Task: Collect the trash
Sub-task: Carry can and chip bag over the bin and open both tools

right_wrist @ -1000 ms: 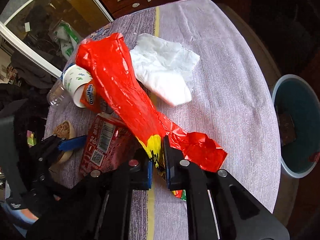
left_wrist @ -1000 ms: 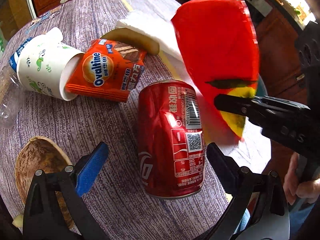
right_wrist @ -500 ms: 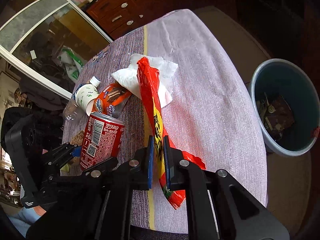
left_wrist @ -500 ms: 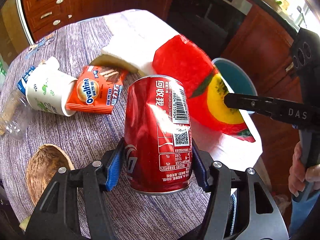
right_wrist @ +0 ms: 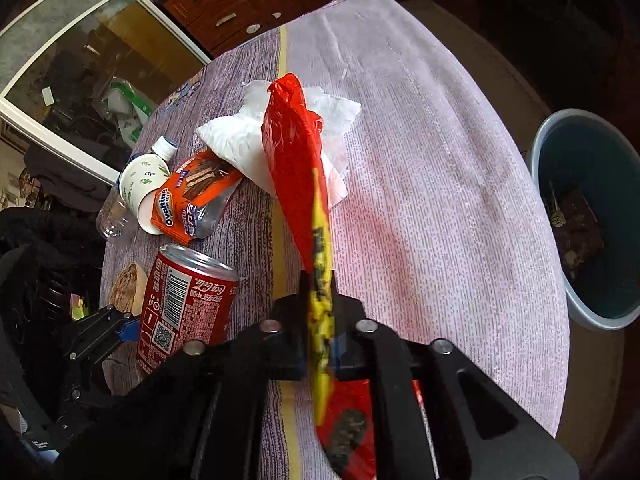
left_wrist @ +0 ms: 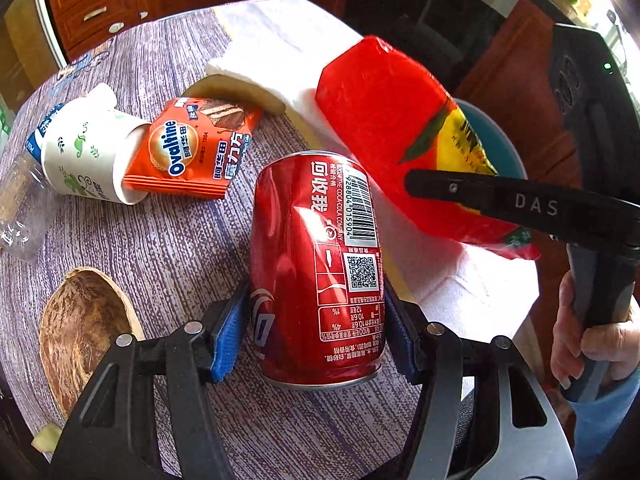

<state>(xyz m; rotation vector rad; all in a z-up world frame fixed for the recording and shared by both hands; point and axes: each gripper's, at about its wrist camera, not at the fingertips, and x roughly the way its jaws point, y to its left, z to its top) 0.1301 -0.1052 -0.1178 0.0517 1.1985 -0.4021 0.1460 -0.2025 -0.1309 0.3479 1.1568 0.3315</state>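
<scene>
My left gripper (left_wrist: 316, 320) is shut on a red cola can (left_wrist: 320, 264), held upright just above the table; the can also shows in the right wrist view (right_wrist: 182, 312). My right gripper (right_wrist: 320, 340) is shut on a red and yellow snack bag (right_wrist: 298, 168), which hangs in the air over the table; it also shows in the left wrist view (left_wrist: 396, 132). On the table lie an orange Ovaltine packet (left_wrist: 188, 152), a paper cup (left_wrist: 80, 156) on its side, a clear plastic bottle (left_wrist: 20, 208) and a white tissue (right_wrist: 240, 140).
A blue-grey trash bin (right_wrist: 560, 292) with some trash inside stands on the floor to the right of the round table (right_wrist: 440, 208). A brown shell-like bowl (left_wrist: 84, 328) lies at the table's near left. Wooden drawers (left_wrist: 100, 4) stand beyond the table.
My left gripper closed on the can and lifted it upright. My right gripper raised the red bag off the table and turned it edge-on.
</scene>
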